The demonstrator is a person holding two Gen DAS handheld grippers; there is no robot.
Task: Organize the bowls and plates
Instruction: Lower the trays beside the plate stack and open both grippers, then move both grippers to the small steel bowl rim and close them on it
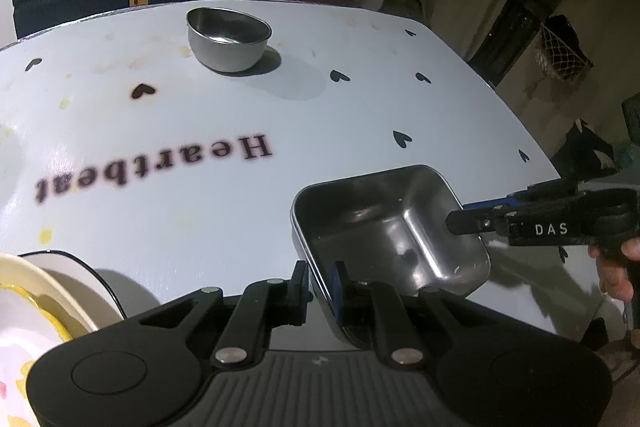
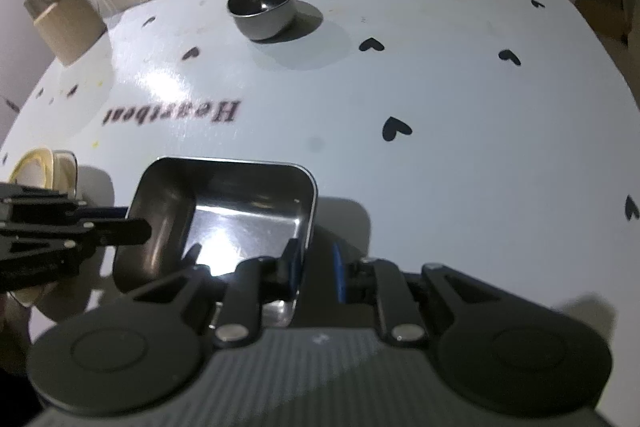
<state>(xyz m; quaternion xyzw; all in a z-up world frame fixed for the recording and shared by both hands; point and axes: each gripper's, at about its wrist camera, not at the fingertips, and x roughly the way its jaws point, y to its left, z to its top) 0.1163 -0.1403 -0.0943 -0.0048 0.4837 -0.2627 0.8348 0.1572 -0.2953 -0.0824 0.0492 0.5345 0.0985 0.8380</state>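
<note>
Both your left tongs (image 1: 320, 283) and right tongs (image 2: 316, 263) pinch the light, stiff, slippery steel tray (image 1: 384, 227) by opposite rims.

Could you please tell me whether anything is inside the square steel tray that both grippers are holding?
The square steel tray looks empty: only reflections show on its bare floor. The left gripper and right gripper clamp opposite walls, and their fingers hide small strips of the inside.
</note>
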